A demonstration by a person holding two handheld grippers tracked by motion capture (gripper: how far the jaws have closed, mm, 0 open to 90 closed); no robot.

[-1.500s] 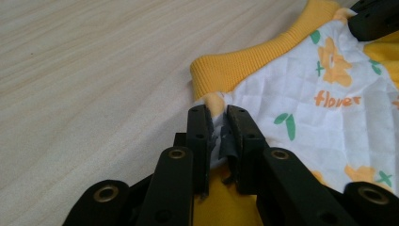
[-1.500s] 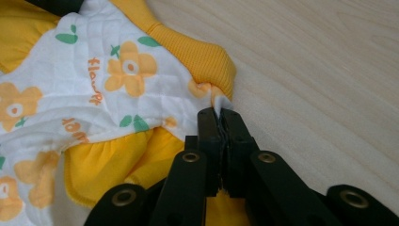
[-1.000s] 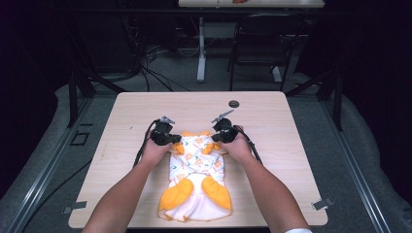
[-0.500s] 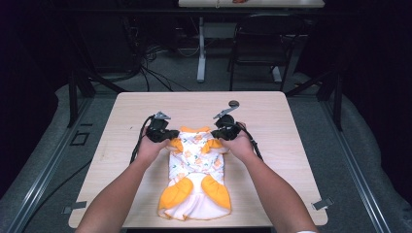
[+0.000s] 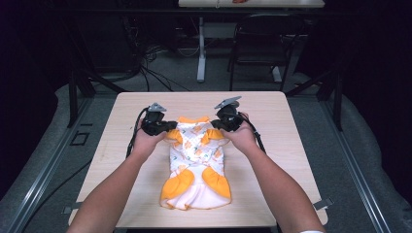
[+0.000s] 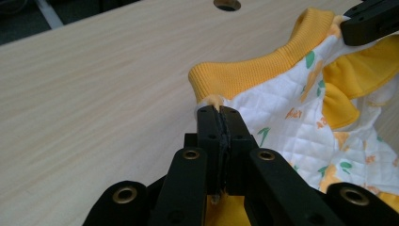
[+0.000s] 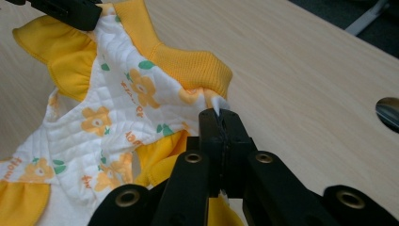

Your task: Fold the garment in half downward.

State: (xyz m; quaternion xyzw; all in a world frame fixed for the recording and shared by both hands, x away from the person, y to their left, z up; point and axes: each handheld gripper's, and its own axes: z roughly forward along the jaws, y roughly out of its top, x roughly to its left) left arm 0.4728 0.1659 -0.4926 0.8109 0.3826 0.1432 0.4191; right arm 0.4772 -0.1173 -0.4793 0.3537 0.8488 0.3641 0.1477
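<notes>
The baby garment (image 5: 195, 165), white quilted cloth with orange flowers, orange ruffles and a ribbed orange collar, lies near the middle of the surface (image 5: 286, 145), its hem toward the person and its collar end raised off the wood. The surface is pale wood grain with a round cable hole (image 6: 227, 4) at its far edge. It stands on grey flooring in a dark room. Behind it a tangle of black cables (image 5: 150, 63) runs over the floor, next to a white table leg (image 5: 201, 53) and a dark chair (image 5: 257, 48). Metal rails (image 5: 43, 165) flank the surface on both sides.

The left claw (image 6: 219, 113) is clamped on the garment's shoulder just under the collar, and the right claw (image 7: 220, 117) is pinched on the opposite shoulder. Both forearms (image 5: 116, 189) reach in from the near edge, either side of the cloth. Nothing else rests on the wood around the garment.
</notes>
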